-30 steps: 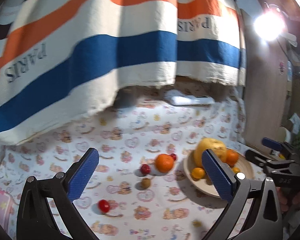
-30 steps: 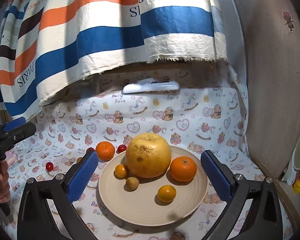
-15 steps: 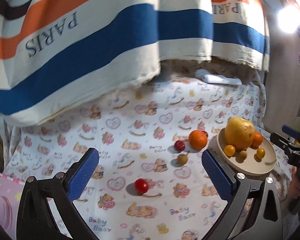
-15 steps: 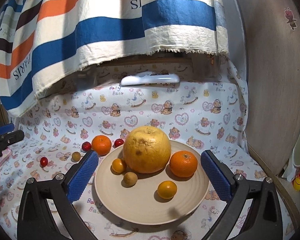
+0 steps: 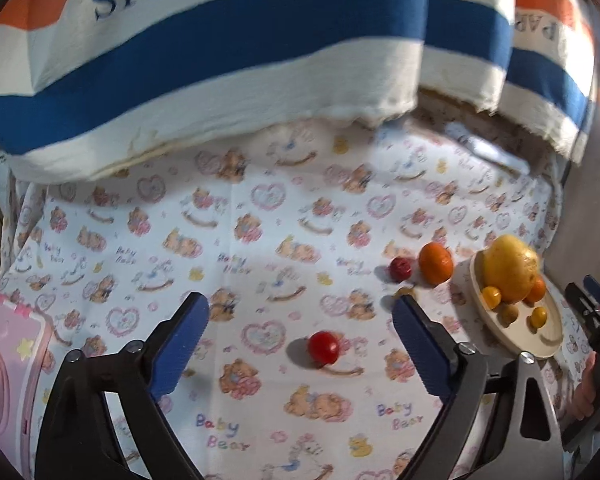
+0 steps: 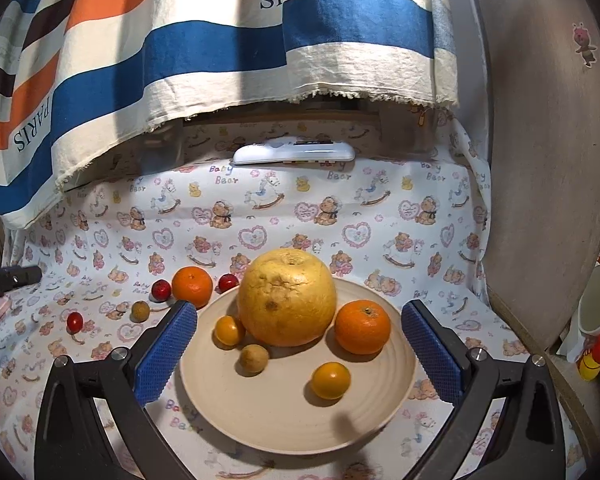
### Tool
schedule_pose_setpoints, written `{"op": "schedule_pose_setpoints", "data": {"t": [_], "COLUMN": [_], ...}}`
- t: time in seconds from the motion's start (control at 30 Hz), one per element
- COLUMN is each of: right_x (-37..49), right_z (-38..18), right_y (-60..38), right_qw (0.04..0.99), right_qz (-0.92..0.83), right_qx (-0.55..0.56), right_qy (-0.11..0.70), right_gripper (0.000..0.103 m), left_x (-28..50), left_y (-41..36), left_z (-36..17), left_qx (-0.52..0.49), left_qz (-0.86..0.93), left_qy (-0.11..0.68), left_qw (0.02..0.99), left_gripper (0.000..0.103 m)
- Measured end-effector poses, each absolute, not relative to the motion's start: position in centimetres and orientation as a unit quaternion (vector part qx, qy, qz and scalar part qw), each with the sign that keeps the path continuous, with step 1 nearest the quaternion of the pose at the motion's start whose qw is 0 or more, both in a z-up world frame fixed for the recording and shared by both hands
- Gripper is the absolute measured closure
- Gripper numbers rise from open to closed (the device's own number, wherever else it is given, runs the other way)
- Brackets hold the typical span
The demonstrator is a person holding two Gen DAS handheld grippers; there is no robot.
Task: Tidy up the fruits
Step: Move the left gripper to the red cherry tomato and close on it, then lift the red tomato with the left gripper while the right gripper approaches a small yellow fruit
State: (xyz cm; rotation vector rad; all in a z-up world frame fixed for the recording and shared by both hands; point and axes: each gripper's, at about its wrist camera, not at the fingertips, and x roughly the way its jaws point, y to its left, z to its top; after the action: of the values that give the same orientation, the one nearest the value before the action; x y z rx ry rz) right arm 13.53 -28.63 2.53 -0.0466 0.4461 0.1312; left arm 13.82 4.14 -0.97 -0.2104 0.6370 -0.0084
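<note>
A beige plate [image 6: 284,420] holds a large yellow pomelo [image 6: 287,297], an orange [image 6: 362,326], two small yellow fruits [image 6: 331,380] and a brown longan [image 6: 254,357]. Left of the plate on the cloth lie an orange [image 6: 192,285], red fruits [image 6: 161,289] and a brown longan [image 6: 140,311]. In the left wrist view a red cherry tomato [image 5: 323,347] lies just ahead between the open fingers of my left gripper [image 5: 300,344]. The plate [image 5: 540,344] shows at the far right there. My right gripper [image 6: 296,348] is open and empty over the plate.
A striped PARIS towel [image 6: 180,52] hangs over the back. A white remote [image 6: 294,153] lies under it. A pink case [image 5: 4,364] sits at the left edge. A wooden panel [image 6: 548,160] and a white mug [image 6: 598,304] stand at the right.
My left gripper has swung left and come closer to the cloth; the red tomato now lies between its fingers. My right gripper has moved slightly closer to the plate.
</note>
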Motion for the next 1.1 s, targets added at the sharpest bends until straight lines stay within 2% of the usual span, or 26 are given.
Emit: {"op": "schedule_pose_setpoints", "data": {"t": [0.1,0.23,0.37,0.43,0.5,1.1], "right_x": [13.7,13.8,14.2,14.4,14.5,15.2], "right_z": [2.9,3.8,4.4,4.5,4.5,3.4], "right_y": [-27.4,-25.3,-23.4,-22.6,-22.0,-21.5], "right_qw": [0.97,0.969,0.967,0.966,0.965,0.955], "right_qz": [0.068,0.077,0.097,0.106,0.113,0.145], "right_qx": [-0.036,-0.059,-0.059,-0.055,-0.055,-0.026], "right_qy": [0.23,0.227,0.228,0.23,0.233,0.257], "right_gripper": [0.001,0.001,0.001,0.001,0.001,0.001], "left_x": [14.4,14.7,15.1,15.5,15.8,17.6], "left_y": [4.9,5.1,4.4,4.0,3.5,2.0], "left_z": [-1.7,-2.3,-3.0,-3.4,-3.7,-6.3], "left_qx": [-0.119,-0.128,-0.135,-0.136,-0.129,-0.095], "left_qz": [-0.01,-0.022,-0.067,-0.083,-0.088,-0.081], "left_qy": [0.341,0.351,0.357,0.367,0.375,0.421], "left_qw": [0.932,0.927,0.922,0.916,0.914,0.898], "left_gripper": [0.022,0.039,0.05,0.059,0.063,0.068]}}
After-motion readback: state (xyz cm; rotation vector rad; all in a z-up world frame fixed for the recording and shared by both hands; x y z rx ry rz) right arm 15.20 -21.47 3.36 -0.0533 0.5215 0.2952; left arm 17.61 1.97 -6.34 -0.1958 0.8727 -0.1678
